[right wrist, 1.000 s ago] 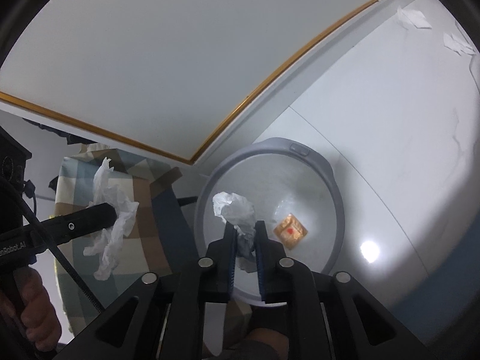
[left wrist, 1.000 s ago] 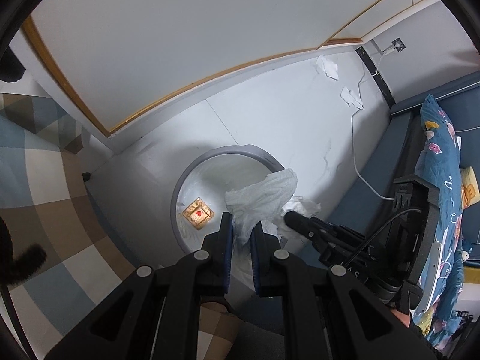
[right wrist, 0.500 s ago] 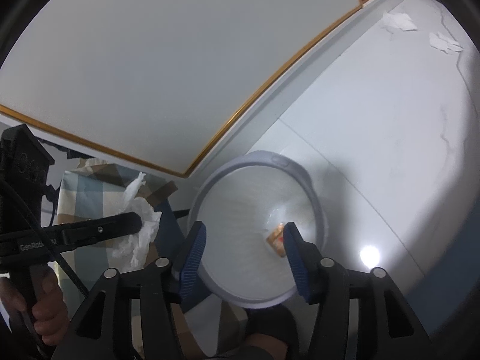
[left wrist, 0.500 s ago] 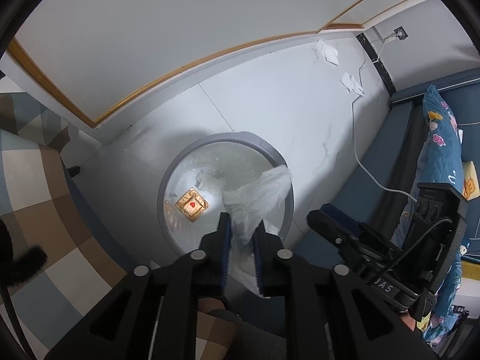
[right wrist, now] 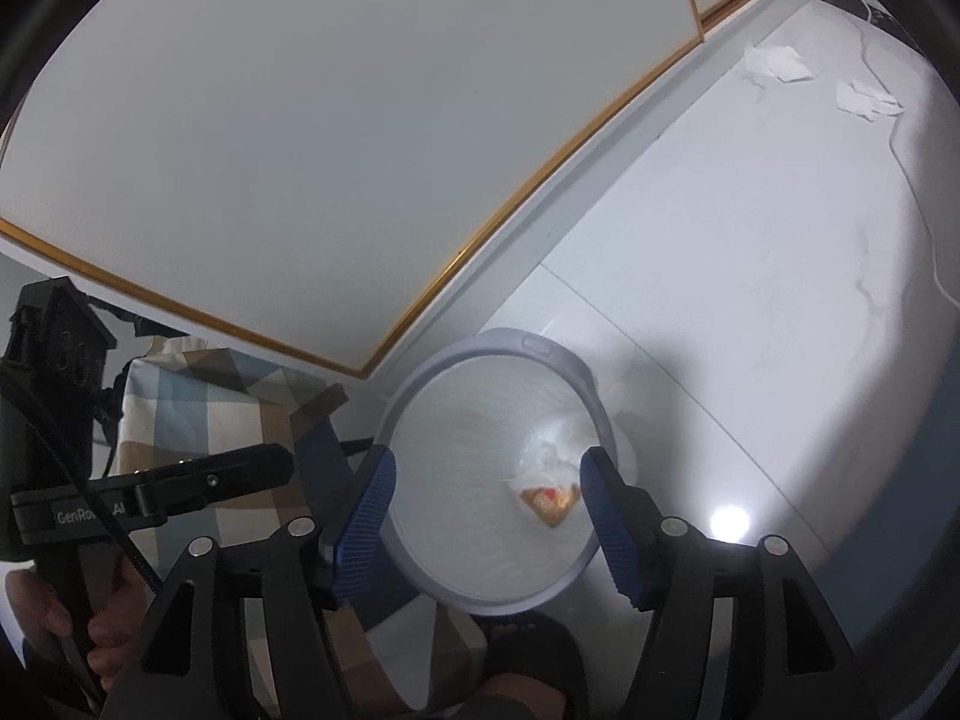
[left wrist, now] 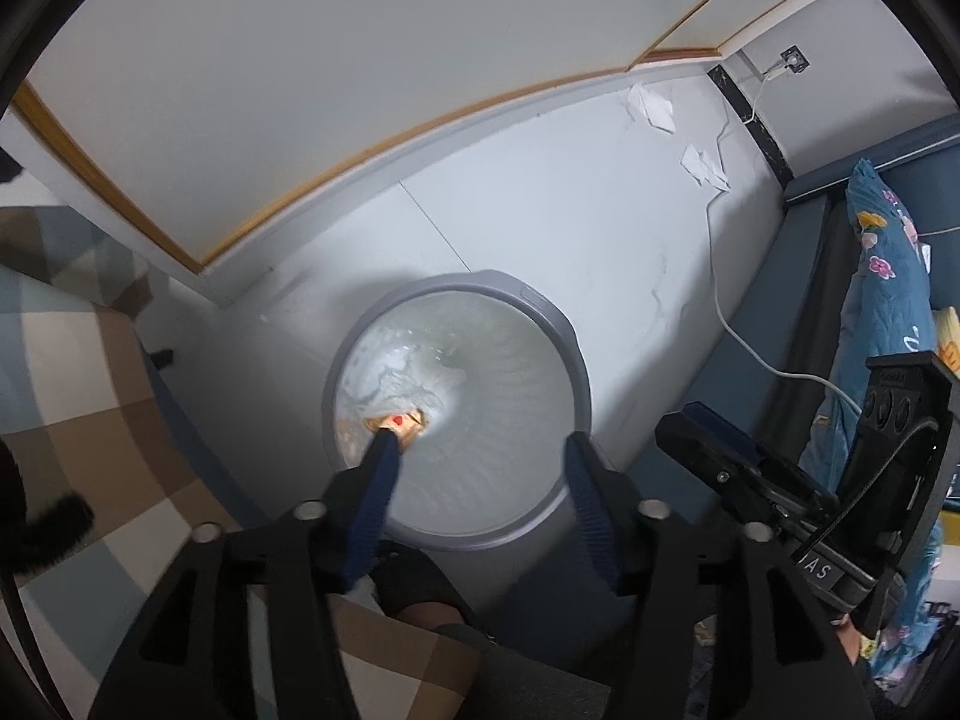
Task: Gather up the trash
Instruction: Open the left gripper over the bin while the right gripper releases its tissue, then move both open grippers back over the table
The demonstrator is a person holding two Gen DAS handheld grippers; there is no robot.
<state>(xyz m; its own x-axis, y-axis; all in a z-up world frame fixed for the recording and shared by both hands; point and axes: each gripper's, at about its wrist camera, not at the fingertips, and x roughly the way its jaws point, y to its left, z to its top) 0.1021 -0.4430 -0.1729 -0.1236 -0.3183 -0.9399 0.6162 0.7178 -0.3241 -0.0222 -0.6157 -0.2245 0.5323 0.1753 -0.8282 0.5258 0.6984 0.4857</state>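
A second ago each of our hand-held grippers pinched a white tissue above the grey bin (left wrist: 576,354). Now the left hand-held gripper (left wrist: 477,456) and the right hand-held gripper (right wrist: 486,471) are both spreading, nothing between their jaws. The crumpled tissues (left wrist: 402,387) lie inside the bin at frame centre, half covering an orange wrapper (right wrist: 549,501). Two more tissues (right wrist: 774,63) lie blurred on the floor, upper right.
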